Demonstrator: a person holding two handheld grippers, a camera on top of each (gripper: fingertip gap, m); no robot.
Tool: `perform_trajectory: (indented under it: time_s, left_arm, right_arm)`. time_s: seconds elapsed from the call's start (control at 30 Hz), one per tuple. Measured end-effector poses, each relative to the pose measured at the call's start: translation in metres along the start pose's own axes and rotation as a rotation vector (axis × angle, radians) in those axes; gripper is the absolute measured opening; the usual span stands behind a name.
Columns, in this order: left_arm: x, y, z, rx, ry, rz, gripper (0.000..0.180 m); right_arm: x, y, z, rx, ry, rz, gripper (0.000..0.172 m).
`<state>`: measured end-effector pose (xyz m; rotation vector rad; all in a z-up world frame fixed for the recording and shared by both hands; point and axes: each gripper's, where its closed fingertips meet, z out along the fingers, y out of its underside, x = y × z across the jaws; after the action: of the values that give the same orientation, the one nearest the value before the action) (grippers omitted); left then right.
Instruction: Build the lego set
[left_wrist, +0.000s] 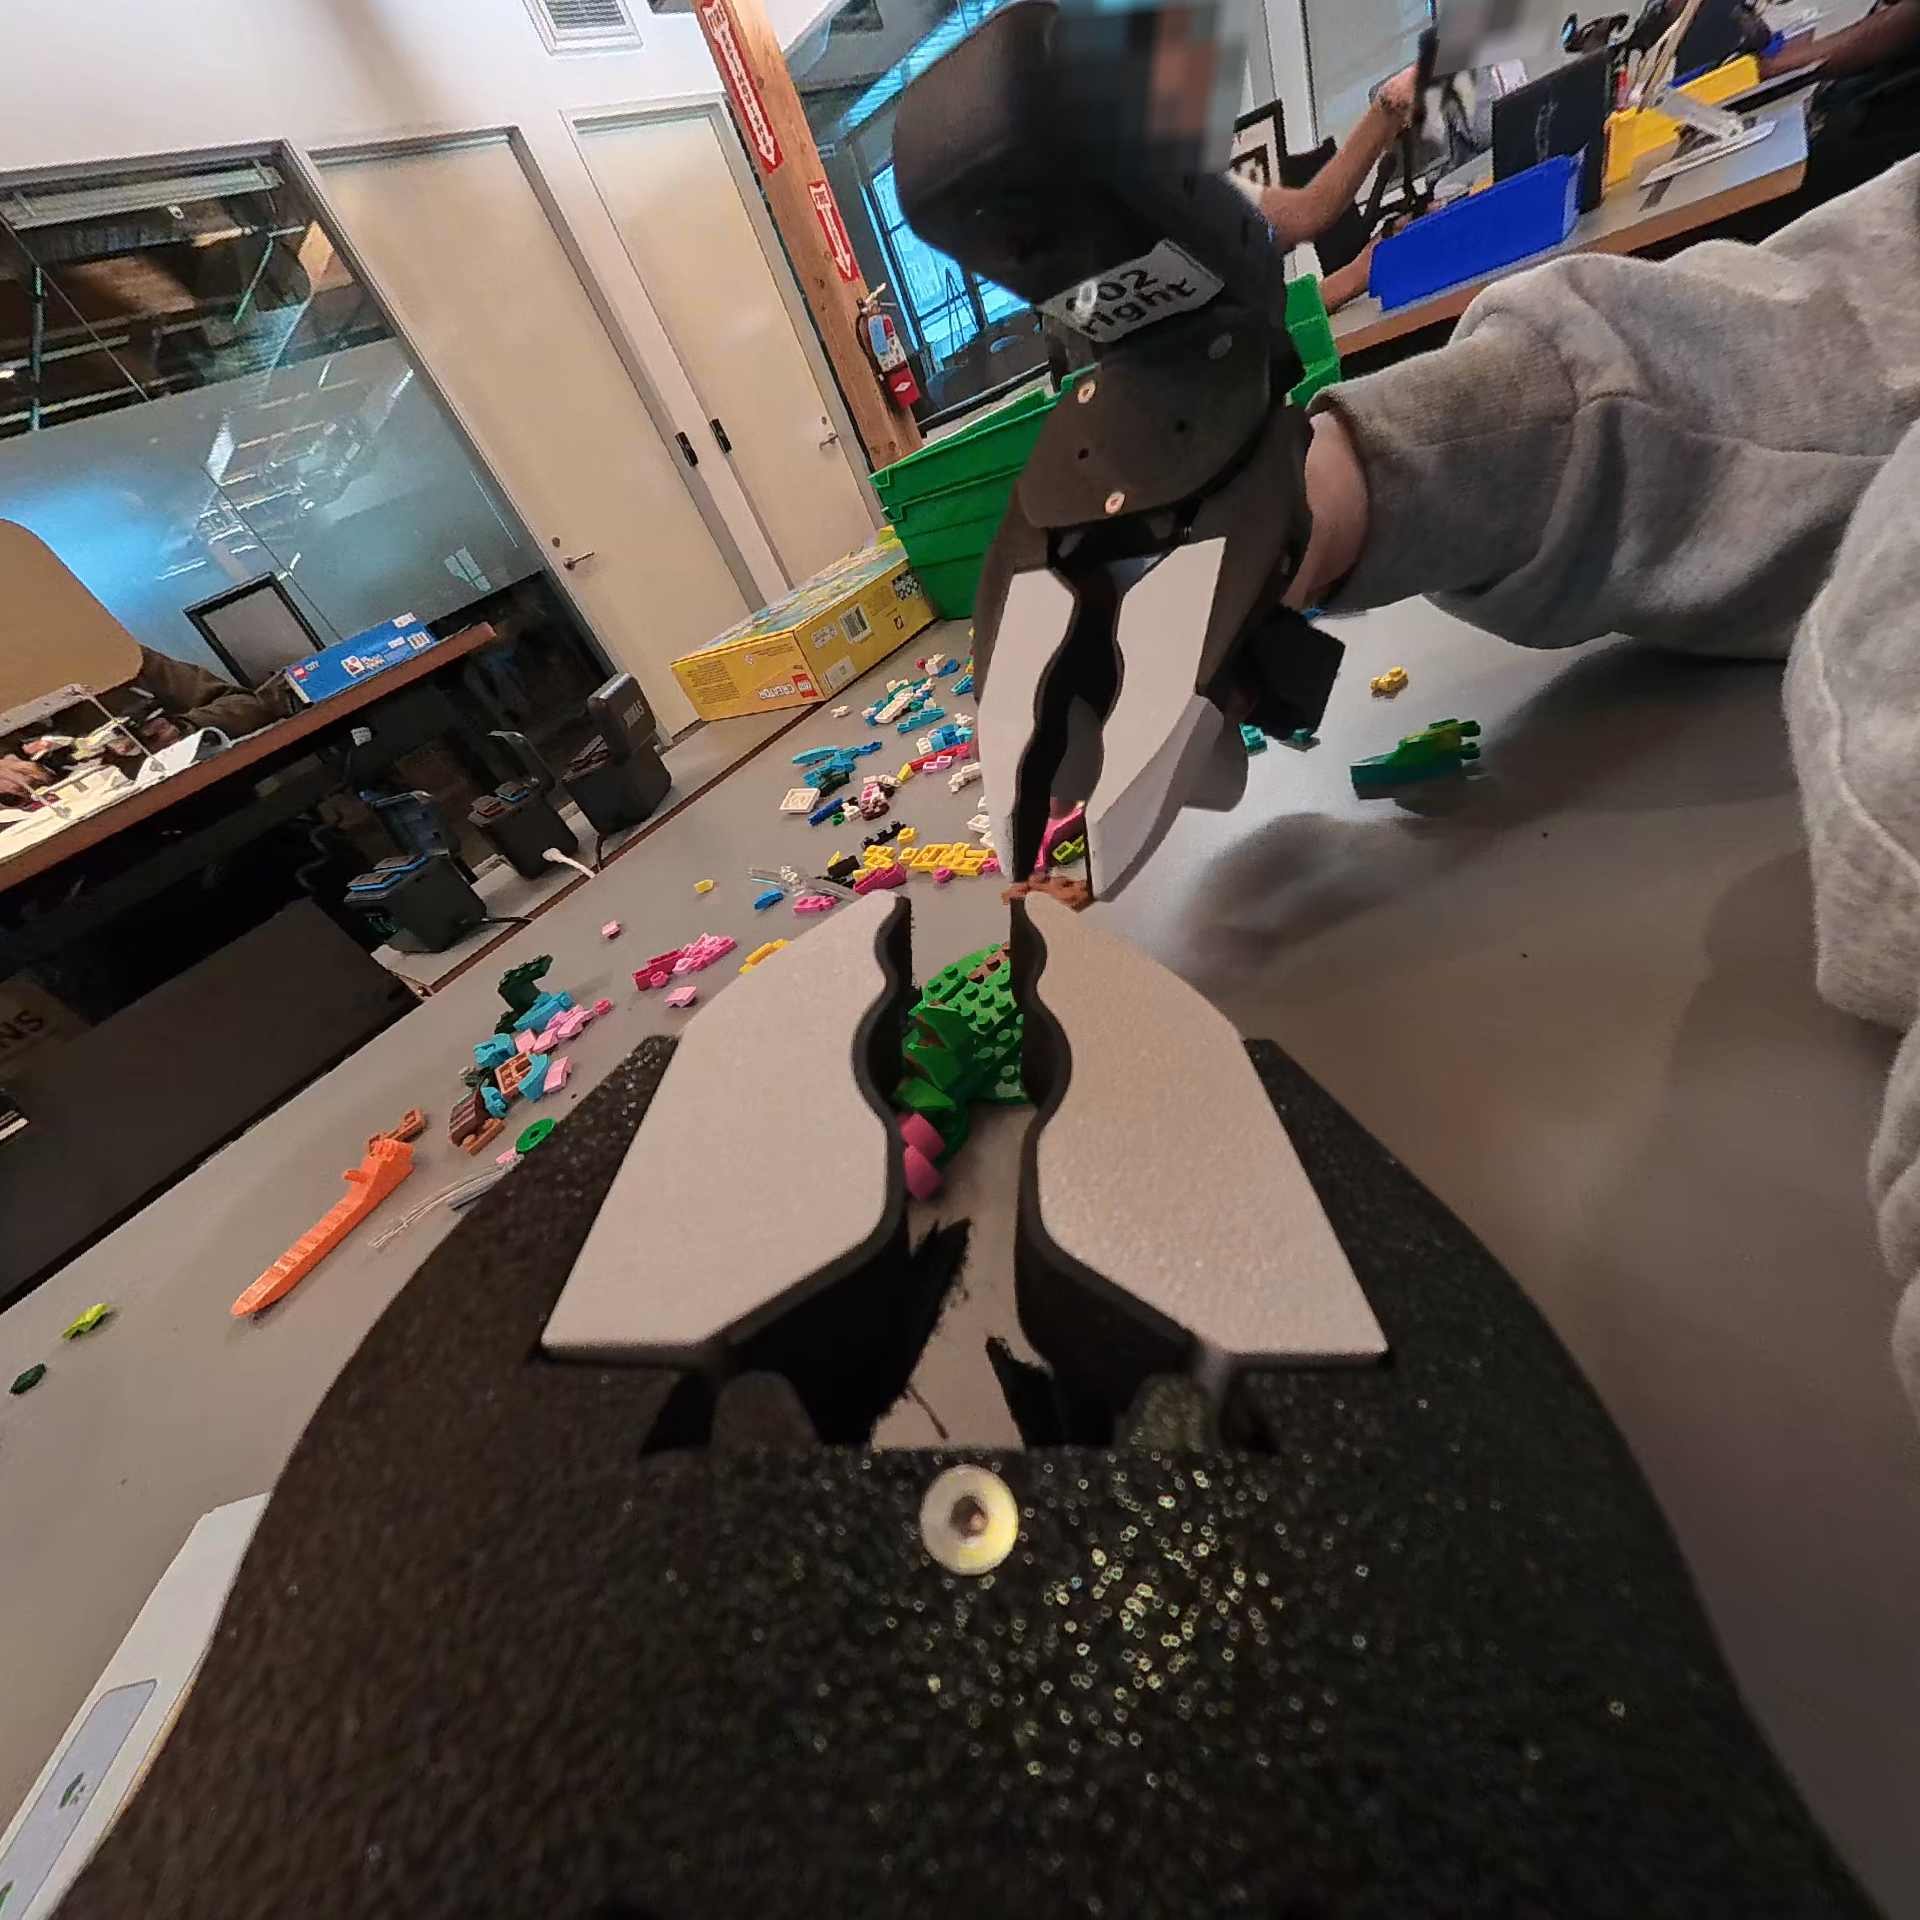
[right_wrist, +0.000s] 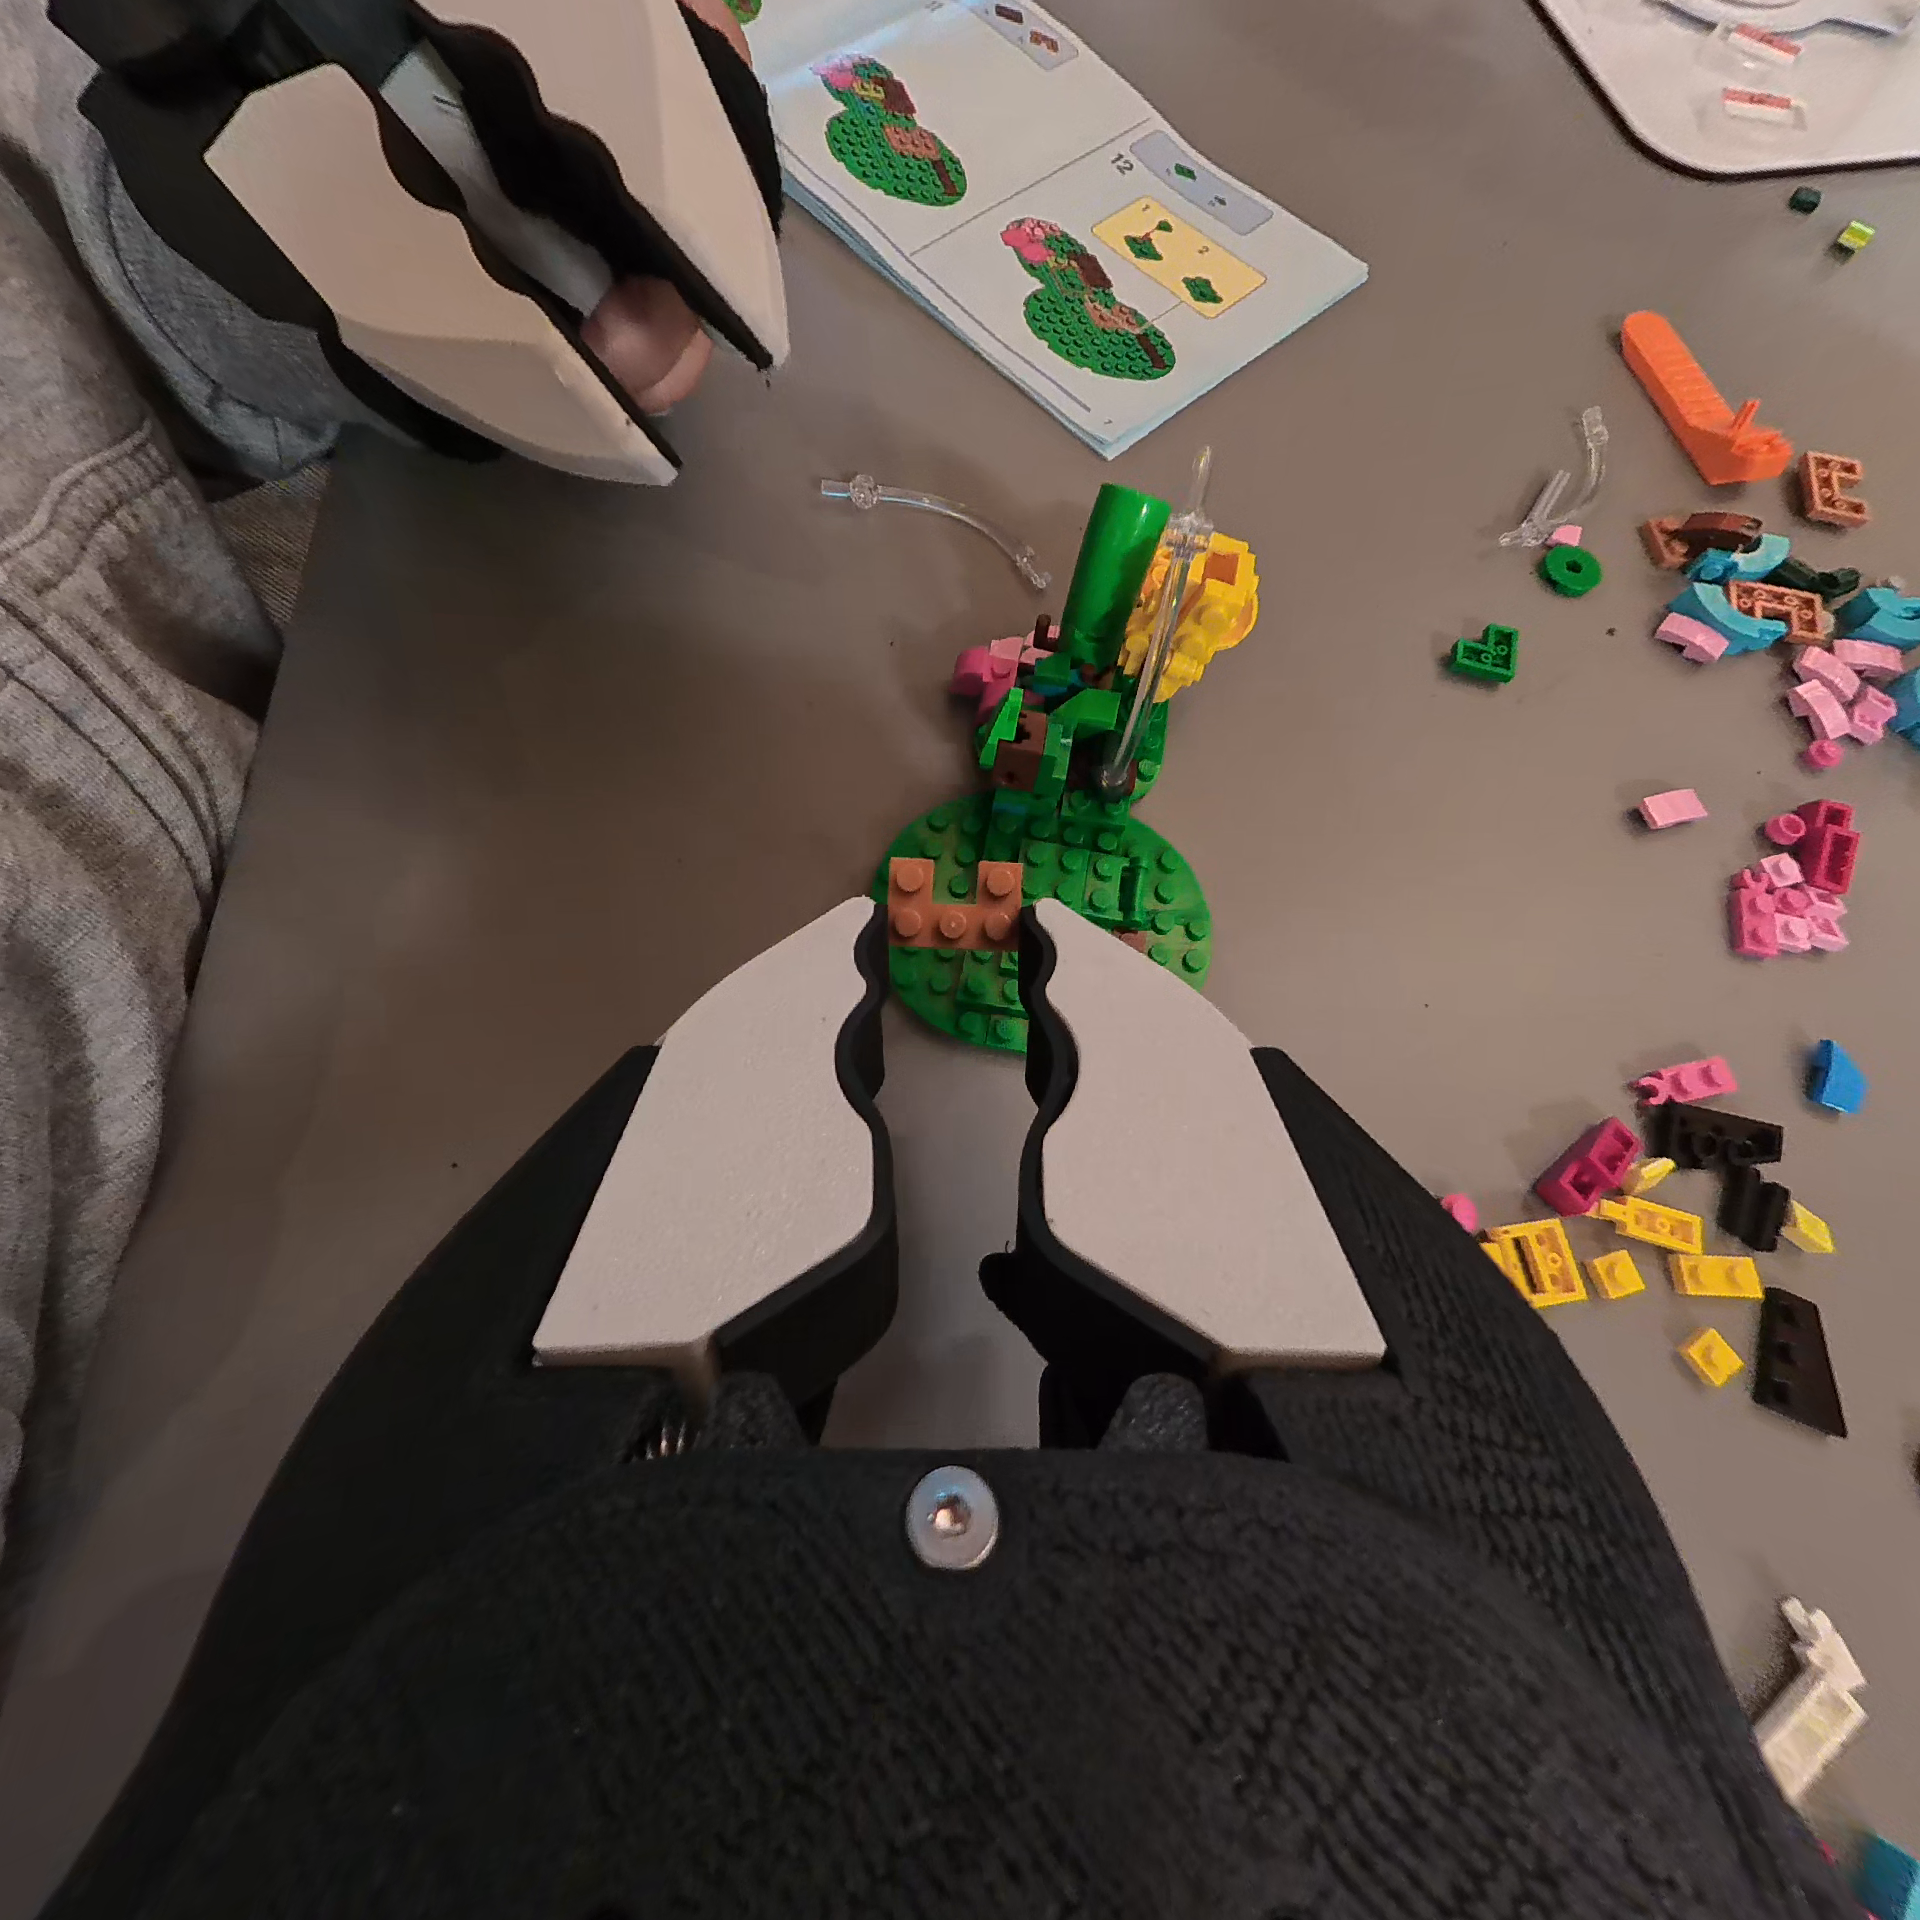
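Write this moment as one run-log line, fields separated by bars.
right gripper: shut on brown U-shaped plate | above green brick model | left gripper: holds nothing, raised aside

Left wrist view low, level; right looks down; both share the green brick model

We are in a shared office or lab workspace: a long grey bench strewn with loose toy bricks, a yellow brick-set box and stacked green bins at its far end. Beyond it we see glass-walled rooms, pale doors, a wooden post with a fire extinguisher, and further benches where people work
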<state>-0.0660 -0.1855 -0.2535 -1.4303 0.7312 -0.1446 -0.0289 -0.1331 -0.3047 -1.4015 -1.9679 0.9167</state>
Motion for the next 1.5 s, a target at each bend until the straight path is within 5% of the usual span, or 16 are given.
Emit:
perform_trajectory:
  time_s: [1.0,1.5]
  left_arm:
    - [-0.001,0.001,0.001,0.002,0.001,-0.008,0.018]
    - [-0.001,0.002,0.002,0.001,0.002,-0.004,0.018]
  right_arm:
    - [0.014,0.002,0.003,-0.024,0.067,0.07,0.022]
    - [0.021,0.006,0.029,-0.186,0.082,0.143,0.022]
